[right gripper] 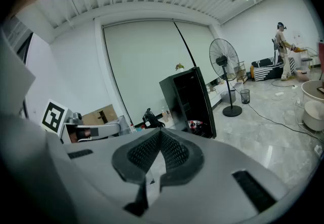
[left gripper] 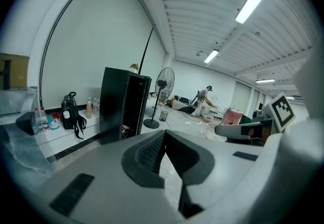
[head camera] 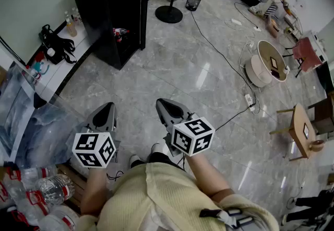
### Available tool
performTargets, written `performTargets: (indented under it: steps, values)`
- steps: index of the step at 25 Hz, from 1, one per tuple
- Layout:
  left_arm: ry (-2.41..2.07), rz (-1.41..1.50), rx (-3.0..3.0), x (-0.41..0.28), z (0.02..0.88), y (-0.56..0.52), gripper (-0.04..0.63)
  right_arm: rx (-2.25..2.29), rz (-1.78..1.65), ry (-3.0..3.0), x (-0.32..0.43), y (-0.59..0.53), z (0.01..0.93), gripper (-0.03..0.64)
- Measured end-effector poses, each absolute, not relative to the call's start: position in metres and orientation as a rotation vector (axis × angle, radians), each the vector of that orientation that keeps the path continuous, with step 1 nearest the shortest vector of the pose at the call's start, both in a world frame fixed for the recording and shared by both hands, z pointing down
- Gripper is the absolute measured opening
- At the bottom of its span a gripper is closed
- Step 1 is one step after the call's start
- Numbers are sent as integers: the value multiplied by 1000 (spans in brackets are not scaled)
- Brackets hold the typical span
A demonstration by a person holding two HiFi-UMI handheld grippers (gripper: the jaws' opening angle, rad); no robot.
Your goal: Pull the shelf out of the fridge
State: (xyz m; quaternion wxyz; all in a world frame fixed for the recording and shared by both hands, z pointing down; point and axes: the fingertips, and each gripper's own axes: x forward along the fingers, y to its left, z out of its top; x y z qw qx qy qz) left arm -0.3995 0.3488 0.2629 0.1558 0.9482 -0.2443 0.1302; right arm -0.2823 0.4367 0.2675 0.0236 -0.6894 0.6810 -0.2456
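Both grippers are held close to my body. The left gripper (head camera: 107, 107) has its jaws together with nothing between them; the right gripper (head camera: 163, 104) is likewise closed and empty. Open grey marble-tile floor (head camera: 172, 68) lies ahead, crossed by a thin black cable (head camera: 219, 49). The tall black fridge (head camera: 112, 10), door open, stands well apart from both fingertips, ahead-left, between a white low counter (head camera: 57, 68) and a black round fan base (head camera: 168, 14). The shelf inside is too dark to pick out.

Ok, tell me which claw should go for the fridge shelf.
Left, marginally: the left claw is on the same side as the fridge. The right claw is no closer. Both are shut, empty and far off.
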Motion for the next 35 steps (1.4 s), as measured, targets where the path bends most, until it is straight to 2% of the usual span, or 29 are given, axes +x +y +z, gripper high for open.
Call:
performTargets:
  steps: [20,35]
  values:
    - [-746,418,2649,-316,292,332,8,-2117,-846,2138,-188,421,314,15]
    - [-772,380,2509,-297,309,316,8,-1970,-970,2131,-161,397,329,17]
